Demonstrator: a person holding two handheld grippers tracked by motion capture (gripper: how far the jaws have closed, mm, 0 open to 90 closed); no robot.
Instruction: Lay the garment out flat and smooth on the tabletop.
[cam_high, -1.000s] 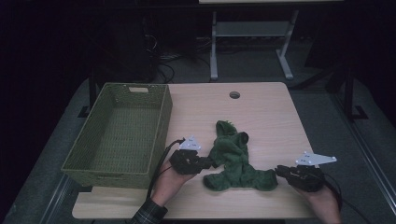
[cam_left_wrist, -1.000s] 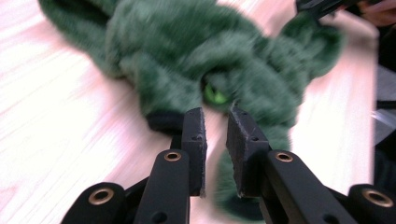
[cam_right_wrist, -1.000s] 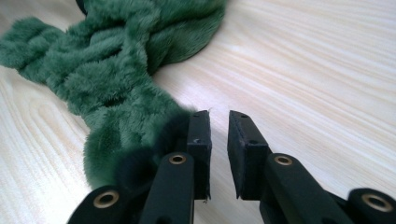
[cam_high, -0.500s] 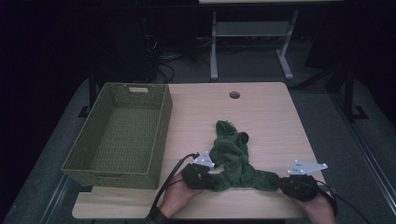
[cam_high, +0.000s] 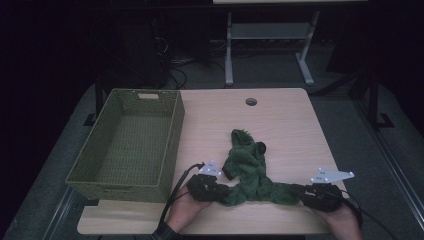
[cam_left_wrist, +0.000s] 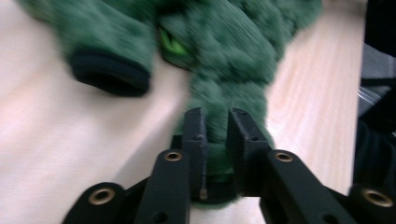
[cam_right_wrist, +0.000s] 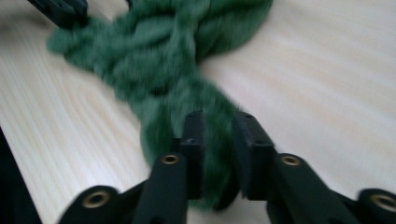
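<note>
A fuzzy green fleece garment (cam_high: 248, 167) lies on the wooden table (cam_high: 290, 130) near its front edge, with two ends stretched out sideways. My left gripper (cam_high: 220, 192) holds the left end, and its view shows green fabric (cam_left_wrist: 224, 42) filling the narrow gap at the left gripper (cam_left_wrist: 217, 116); a black cuff (cam_left_wrist: 109, 77) lies beyond. My right gripper (cam_high: 303, 192) holds the other end; the right gripper (cam_right_wrist: 217, 119) has fabric (cam_right_wrist: 159, 60) packed between its pads. Both sets of jaws have just been opening a little, and the cloth stays between them.
A green woven basket (cam_high: 170, 145) stands at the table's left, just left of my left hand. A round cable hole (cam_high: 251, 102) sits near the far edge. Bare tabletop lies beyond and right of the garment. The surroundings are dark.
The garment's lower ends have been drawn out sideways and nearer the front edge. Both grippers sit slightly closer to the front edge than a second ago.
</note>
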